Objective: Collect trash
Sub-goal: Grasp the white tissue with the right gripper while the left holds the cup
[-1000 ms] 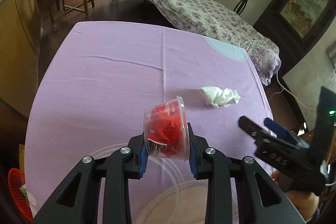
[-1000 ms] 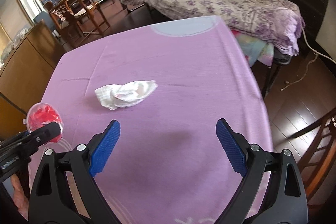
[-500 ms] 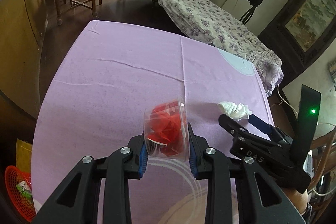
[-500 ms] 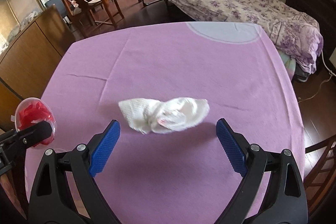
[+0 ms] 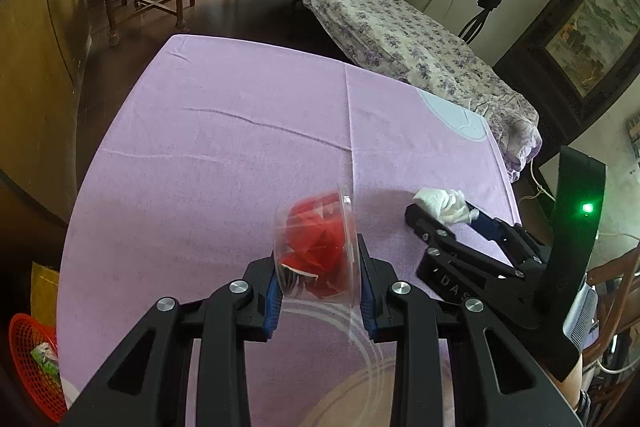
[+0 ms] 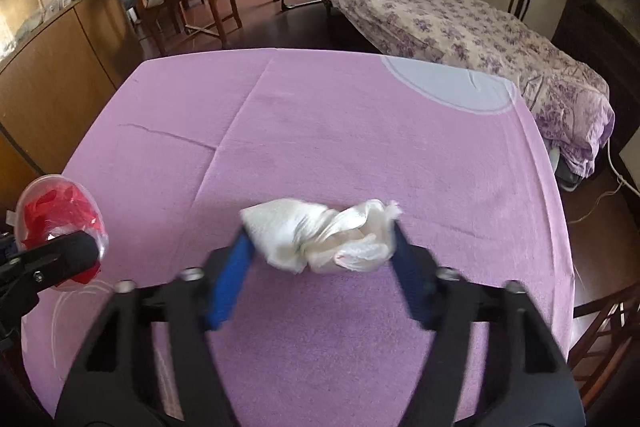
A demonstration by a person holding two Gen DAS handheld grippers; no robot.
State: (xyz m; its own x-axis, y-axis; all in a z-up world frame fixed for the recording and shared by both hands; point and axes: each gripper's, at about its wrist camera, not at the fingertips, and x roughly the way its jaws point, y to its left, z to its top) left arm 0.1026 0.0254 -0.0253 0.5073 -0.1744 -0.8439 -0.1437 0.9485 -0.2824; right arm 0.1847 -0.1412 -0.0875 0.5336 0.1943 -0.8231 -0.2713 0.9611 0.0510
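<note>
A crumpled white tissue (image 6: 320, 237) lies low at centre frame on the purple tablecloth (image 6: 340, 131), pinched between the blurred blue pads of the right gripper (image 6: 322, 267), while at far left the left gripper (image 5: 318, 291) clamps a clear cup (image 5: 316, 251) of red scraps.

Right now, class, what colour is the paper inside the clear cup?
Red, seen best in the left wrist view: cup.

Beyond the white crumpled tissue (image 6: 320, 237) the purple tablecloth (image 6: 340, 131) lies bare to its far edge, while the left gripper (image 6: 60, 255), holding a clear cup (image 6: 60, 223), stands close on that side.
</note>
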